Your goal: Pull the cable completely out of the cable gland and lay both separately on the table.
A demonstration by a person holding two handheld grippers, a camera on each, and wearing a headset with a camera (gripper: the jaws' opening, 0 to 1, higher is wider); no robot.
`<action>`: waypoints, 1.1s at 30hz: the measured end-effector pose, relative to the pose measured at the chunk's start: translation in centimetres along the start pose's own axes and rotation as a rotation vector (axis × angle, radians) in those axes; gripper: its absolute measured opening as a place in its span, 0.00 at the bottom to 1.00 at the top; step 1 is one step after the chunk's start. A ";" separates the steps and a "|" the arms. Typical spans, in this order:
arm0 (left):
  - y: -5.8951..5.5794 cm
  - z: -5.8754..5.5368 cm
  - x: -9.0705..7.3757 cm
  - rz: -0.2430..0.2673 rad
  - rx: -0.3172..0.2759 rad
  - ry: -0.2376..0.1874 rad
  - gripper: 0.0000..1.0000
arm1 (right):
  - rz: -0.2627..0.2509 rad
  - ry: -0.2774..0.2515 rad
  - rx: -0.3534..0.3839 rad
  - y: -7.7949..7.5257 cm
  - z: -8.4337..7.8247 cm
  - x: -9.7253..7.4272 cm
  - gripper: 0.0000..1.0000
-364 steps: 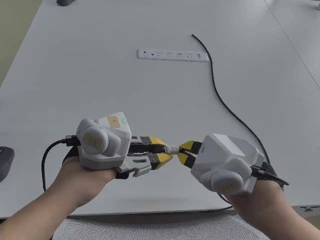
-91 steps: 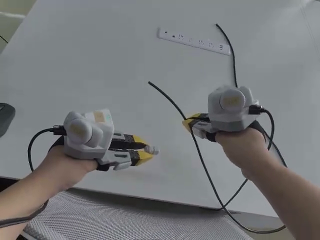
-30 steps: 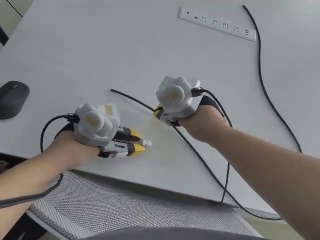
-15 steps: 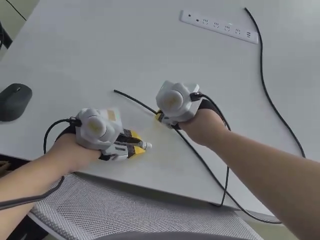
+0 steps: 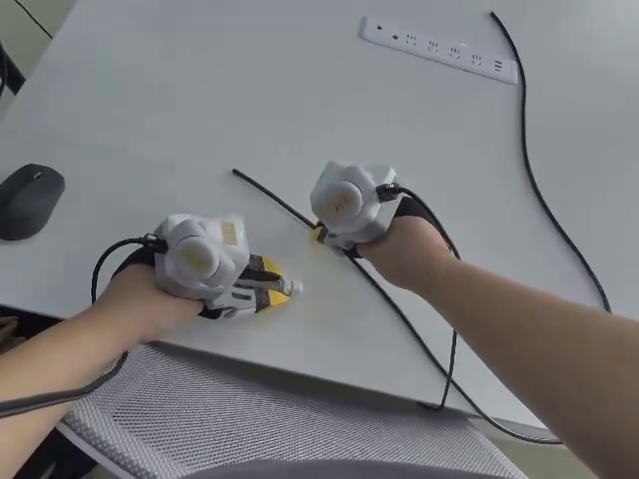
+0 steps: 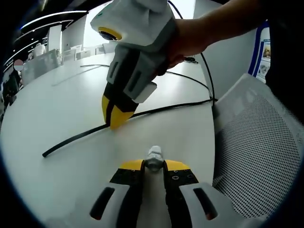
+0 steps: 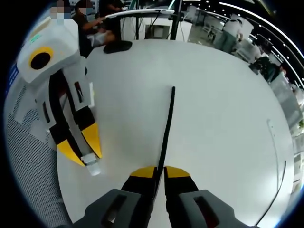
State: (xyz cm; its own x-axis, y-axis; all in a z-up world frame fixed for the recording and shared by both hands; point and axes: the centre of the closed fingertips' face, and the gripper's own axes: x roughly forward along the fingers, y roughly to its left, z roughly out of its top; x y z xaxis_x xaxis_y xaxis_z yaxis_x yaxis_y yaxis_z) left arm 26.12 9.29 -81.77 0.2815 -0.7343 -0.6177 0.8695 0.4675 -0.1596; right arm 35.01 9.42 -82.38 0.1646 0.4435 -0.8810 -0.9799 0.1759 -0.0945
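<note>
The left gripper (image 5: 283, 291) is closed on the white cable gland (image 6: 154, 156). The right gripper (image 5: 319, 236) is closed on the black cable (image 5: 272, 197). Gland and cable are apart, both well clear of the power strip (image 5: 439, 50), on the person's side of it.

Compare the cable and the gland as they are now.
The cable is black, long and thin; the gland is pale, short and stubby. The cable is clamped in the right gripper, the gland in the left gripper. The cable's free end lies on the table; the gland sticks out past its jaws. Shared: both are gripped, and they are apart.
</note>
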 end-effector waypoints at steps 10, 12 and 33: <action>0.2 0.7 -0.4 0.018 -0.004 -0.011 0.21 | -0.009 -0.024 0.014 -0.2 0.4 -0.6 0.07; 0.4 0.8 -0.6 0.026 -0.012 -0.015 0.23 | -0.008 -0.044 0.036 -0.3 0.7 -1.0 0.09; 0.0 4.2 -4.0 0.065 -0.099 -0.090 0.39 | -0.041 -0.261 0.243 -1.1 2.2 -7.5 0.30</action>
State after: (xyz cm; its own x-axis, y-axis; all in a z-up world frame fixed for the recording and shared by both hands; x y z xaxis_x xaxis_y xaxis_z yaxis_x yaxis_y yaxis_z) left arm 26.71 10.11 -76.08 0.3753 -0.7396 -0.5588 0.8051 0.5588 -0.1990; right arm 35.10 7.80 -74.67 0.2570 0.6361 -0.7275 -0.9216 0.3880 0.0137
